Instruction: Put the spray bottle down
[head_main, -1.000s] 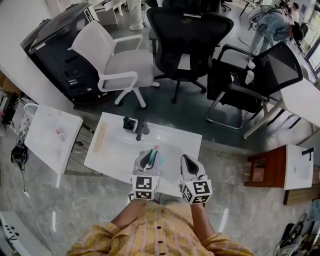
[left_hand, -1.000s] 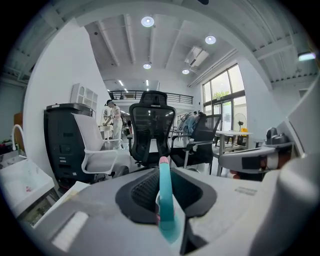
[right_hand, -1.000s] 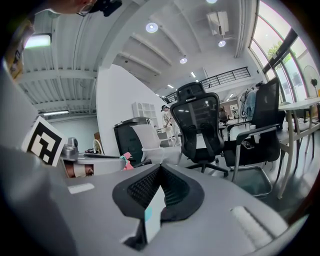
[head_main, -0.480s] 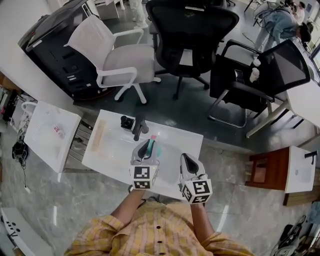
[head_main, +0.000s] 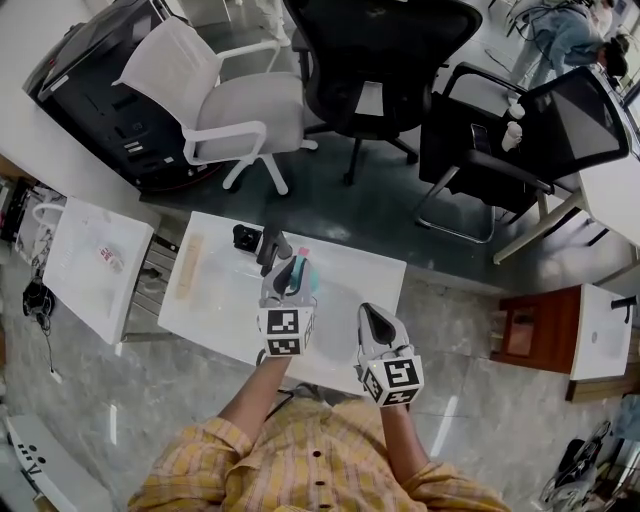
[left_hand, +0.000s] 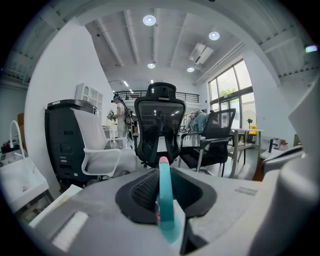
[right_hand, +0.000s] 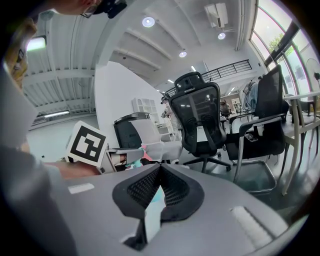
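Observation:
A teal spray bottle (head_main: 303, 272) with a pink tip stands upright in my left gripper (head_main: 290, 276), which is shut on it over the middle of the white table (head_main: 215, 305). In the left gripper view the bottle (left_hand: 163, 192) fills the gap between the two pads of the left gripper (left_hand: 167, 175). My right gripper (head_main: 375, 320) hangs to the right, near the table's front edge, shut and empty. From the right gripper view, that right gripper (right_hand: 160, 170) has its tips together, and the bottle (right_hand: 139, 156) shows at the left beside the left gripper's marker cube (right_hand: 87, 145).
A small black device (head_main: 245, 238) and a dark handled tool (head_main: 270, 250) lie at the table's far edge, just beyond the bottle. A pale wooden strip (head_main: 188, 267) lies at the left. A white chair (head_main: 235, 110) and black chairs (head_main: 380, 60) stand beyond; a second white table (head_main: 90, 265) is left.
My left gripper has carried the bottle forward over the table, toward the black things at the far edge, and a little lower. The right gripper has hardly moved.

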